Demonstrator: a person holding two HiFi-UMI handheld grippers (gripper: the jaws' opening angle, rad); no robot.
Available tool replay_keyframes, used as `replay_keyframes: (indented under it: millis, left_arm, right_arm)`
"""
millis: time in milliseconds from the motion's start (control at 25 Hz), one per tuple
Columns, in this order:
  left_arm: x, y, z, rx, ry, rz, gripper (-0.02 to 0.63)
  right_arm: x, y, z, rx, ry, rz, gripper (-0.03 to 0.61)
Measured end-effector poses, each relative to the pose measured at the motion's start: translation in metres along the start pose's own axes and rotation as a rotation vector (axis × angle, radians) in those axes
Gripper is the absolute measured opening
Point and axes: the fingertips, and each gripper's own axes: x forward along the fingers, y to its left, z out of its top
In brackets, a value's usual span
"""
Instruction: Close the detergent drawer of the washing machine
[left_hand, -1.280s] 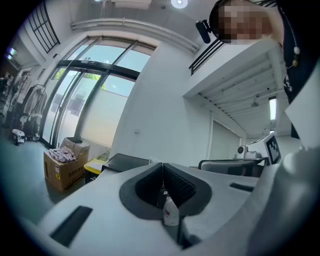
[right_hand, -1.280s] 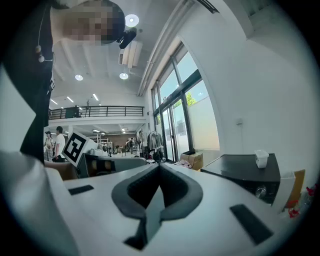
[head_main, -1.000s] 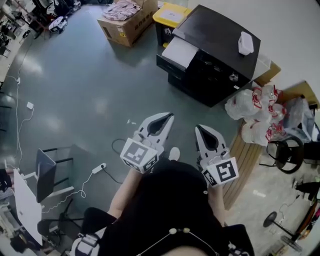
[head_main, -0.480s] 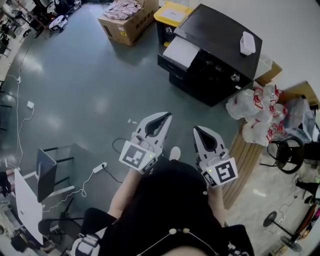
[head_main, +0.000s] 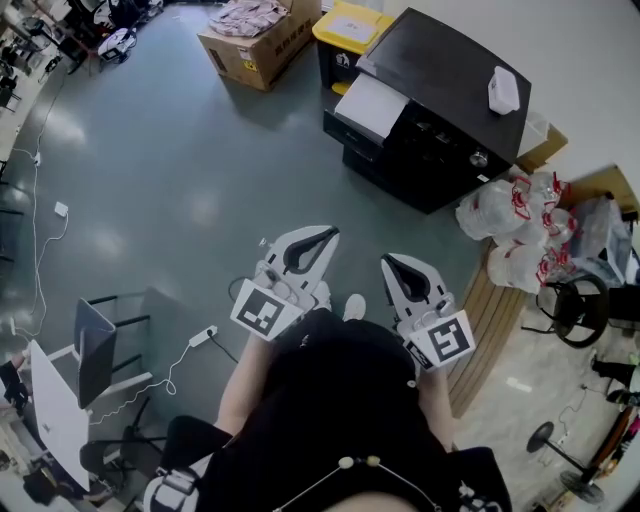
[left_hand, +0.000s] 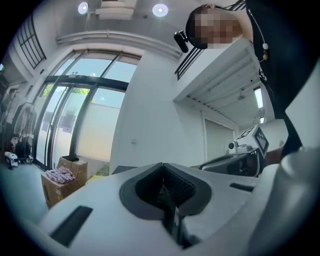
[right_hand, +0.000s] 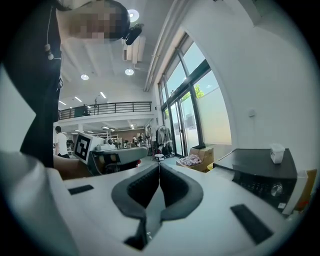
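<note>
The black washing machine (head_main: 450, 90) stands at the top right of the head view, and its white detergent drawer (head_main: 370, 105) sticks out of the front on the left. A small white container (head_main: 503, 90) rests on its lid. Both grippers hover over the grey floor, well short of the machine. My left gripper (head_main: 330, 232) is shut and holds nothing; its jaws (left_hand: 162, 164) meet in its own view. My right gripper (head_main: 385, 262) is shut and empty too (right_hand: 159, 165). The right gripper view shows the machine (right_hand: 260, 170) ahead at the right.
A cardboard box of clothes (head_main: 255, 35) and a yellow bin (head_main: 350, 22) stand left of the machine. Plastic bags (head_main: 515, 225) and a wooden board (head_main: 490, 310) lie to the right. A power strip with its cable (head_main: 200, 335) and a chair (head_main: 95, 345) are at the left.
Both grippers have drifted slightly left and lower in the head view, and the left one has rolled a little. Both stayed shut.
</note>
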Motion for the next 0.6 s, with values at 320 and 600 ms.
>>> replay_keyframes:
  millis: [320, 600]
  left_arm:
    - [-0.002, 0.015, -0.027, -0.063, 0.121, -0.099, 0.006]
    - [0.006, 0.019, -0.034, -0.069, 0.148, -0.182, 0.043]
  right_arm:
    - [0.037, 0.015, -0.001, -0.057, 0.015, 0.005, 0.008]
    - [0.042, 0.010, -0.014, -0.025, 0.057, -0.048, 0.008]
